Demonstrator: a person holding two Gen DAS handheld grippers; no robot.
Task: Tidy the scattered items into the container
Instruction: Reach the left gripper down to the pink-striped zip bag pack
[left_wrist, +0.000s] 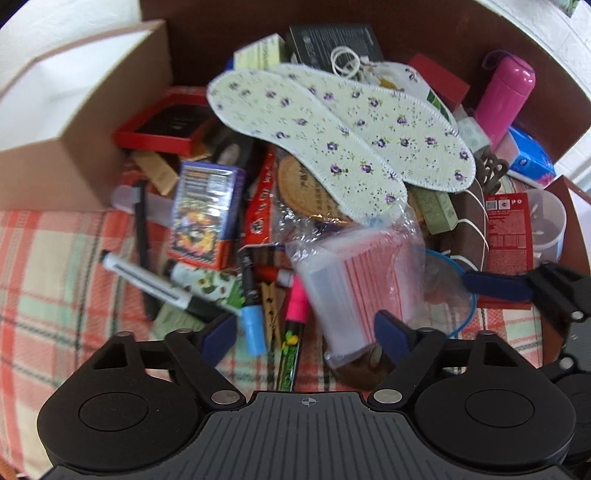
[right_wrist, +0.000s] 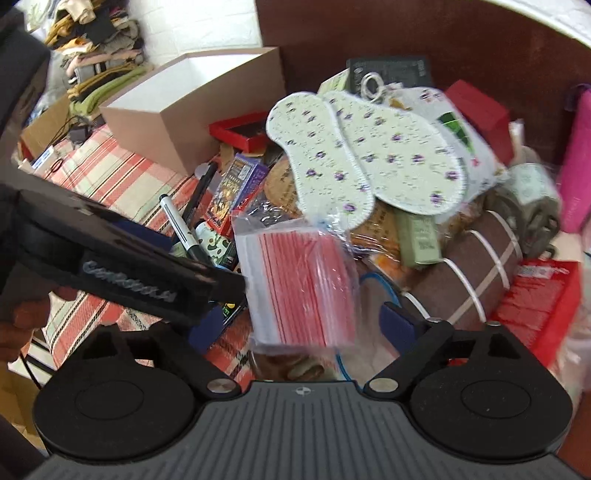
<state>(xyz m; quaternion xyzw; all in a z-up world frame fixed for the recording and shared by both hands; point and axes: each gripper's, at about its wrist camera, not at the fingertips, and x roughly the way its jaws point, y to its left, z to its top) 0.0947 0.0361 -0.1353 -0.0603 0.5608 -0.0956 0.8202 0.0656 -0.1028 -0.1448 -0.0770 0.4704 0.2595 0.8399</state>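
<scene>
Clear crinkled packet of red-edged zip bags (left_wrist: 354, 273), floral insoles (left_wrist: 310, 136) behind

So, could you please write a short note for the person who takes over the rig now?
Left gripper: open, holding nothing, low over the markers at the near edge of the pile.
Right gripper: open, holding nothing; the pack of red-striped zip bags lies between its fingers, not clamped.
Container: the cardboard box stands at the far left on the plaid cloth; what shows of its inside looks empty.
Done: nothing visibly put away yet.
Left: the whole pile, including the floral insoles, card box, pink bottle and red packet.
</scene>
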